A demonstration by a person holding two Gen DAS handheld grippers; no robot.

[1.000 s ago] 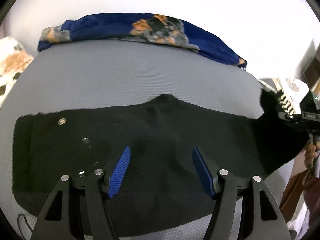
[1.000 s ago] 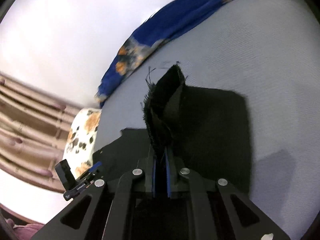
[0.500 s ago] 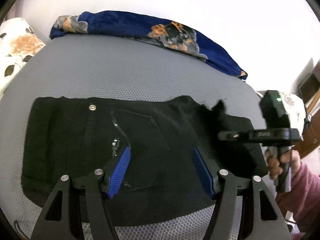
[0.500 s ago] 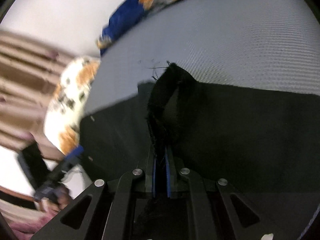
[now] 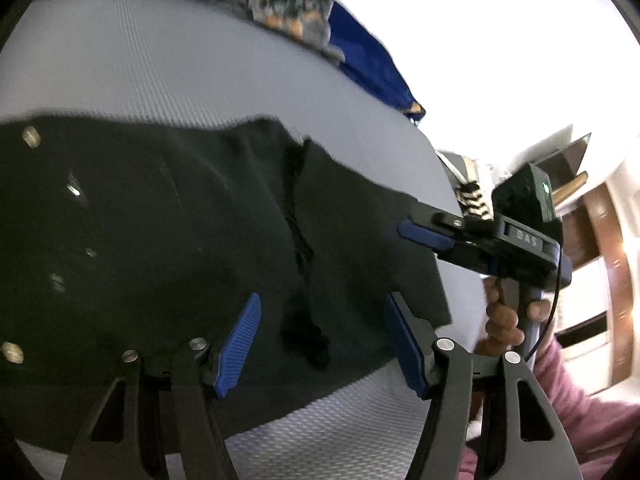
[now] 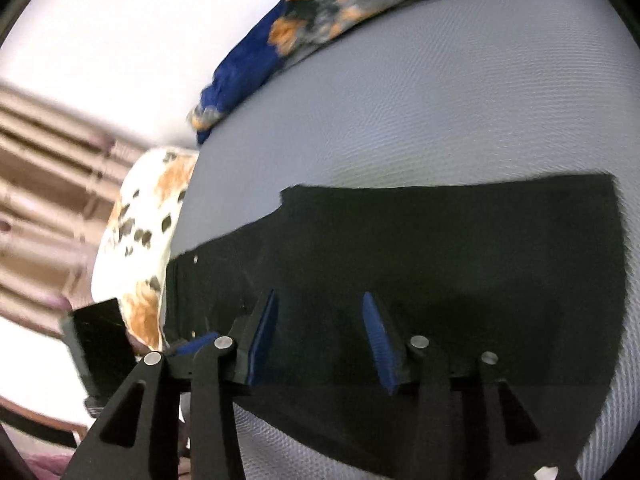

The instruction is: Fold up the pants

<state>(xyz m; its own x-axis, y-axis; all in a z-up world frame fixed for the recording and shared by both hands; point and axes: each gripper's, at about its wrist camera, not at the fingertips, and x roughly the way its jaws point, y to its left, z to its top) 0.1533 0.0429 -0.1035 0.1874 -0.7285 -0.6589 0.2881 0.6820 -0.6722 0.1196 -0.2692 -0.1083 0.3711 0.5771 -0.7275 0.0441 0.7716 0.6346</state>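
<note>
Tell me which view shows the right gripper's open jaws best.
The right wrist view: the right gripper faces forward, both blue pads apart above the black pants. The left wrist view shows it side-on, the gap hidden.

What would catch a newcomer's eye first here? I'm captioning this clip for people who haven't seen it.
The black pants spread flat across the grey bed cover, filling the middle. Behind them, a blue floral cloth lies along the far edge. The right gripper, jaws just opened, hangs empty over the pants.

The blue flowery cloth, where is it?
The blue cloth with orange flowers lies along the far edge of the grey textured bed surface, beyond the black pants, at the top of both wrist views.
</note>
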